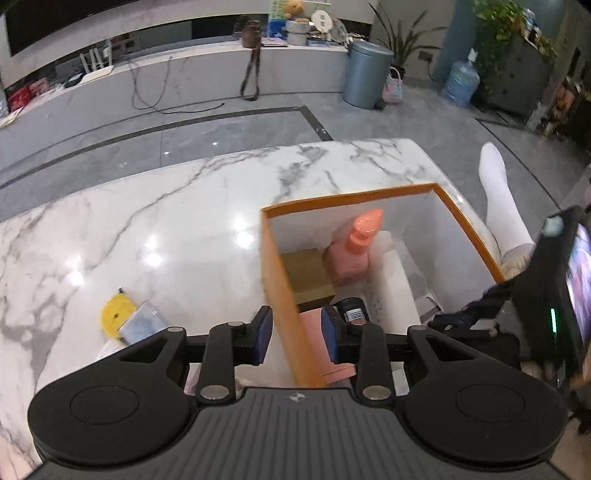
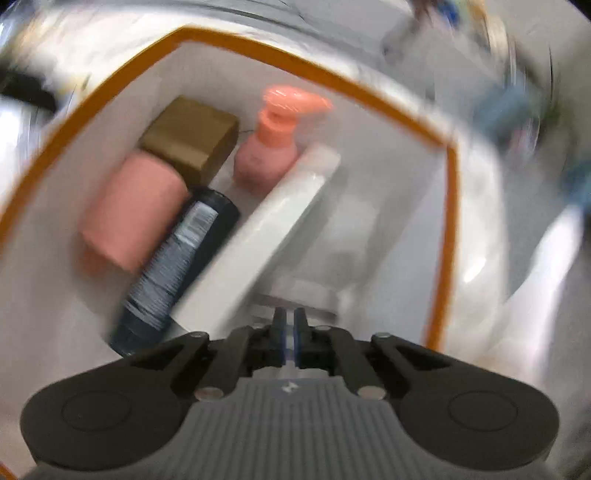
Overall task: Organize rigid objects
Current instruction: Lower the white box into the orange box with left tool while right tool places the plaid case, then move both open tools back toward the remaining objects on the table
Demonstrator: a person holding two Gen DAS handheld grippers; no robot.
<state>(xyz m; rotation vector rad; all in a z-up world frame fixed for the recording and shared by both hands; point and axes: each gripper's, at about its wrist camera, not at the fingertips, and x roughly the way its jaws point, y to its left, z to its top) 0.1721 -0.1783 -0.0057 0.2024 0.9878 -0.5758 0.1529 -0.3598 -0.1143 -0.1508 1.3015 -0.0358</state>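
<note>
Right wrist view motion-blurred; thin thing between right gripper (image 2: 290, 334) pads unclear. Orange box (image 1: 284, 280) wall hides pink cylinder (image 1: 325, 347) partly.

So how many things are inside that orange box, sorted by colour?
Pink: 2, the pump bottle and the pink cylinder
Gold-brown: 1, the small box
Dark: 1, the tube
White: 1, the long flat box
Total: 5

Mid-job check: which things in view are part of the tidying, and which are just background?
Job:
- orange box
- inside it: pink pump bottle, brown carton, pink cylinder, dark tube, white slab
- yellow disc and clear packet, lying on the table outside the box

Lying about:
- grey bin
- water jug
- potted plants
</note>
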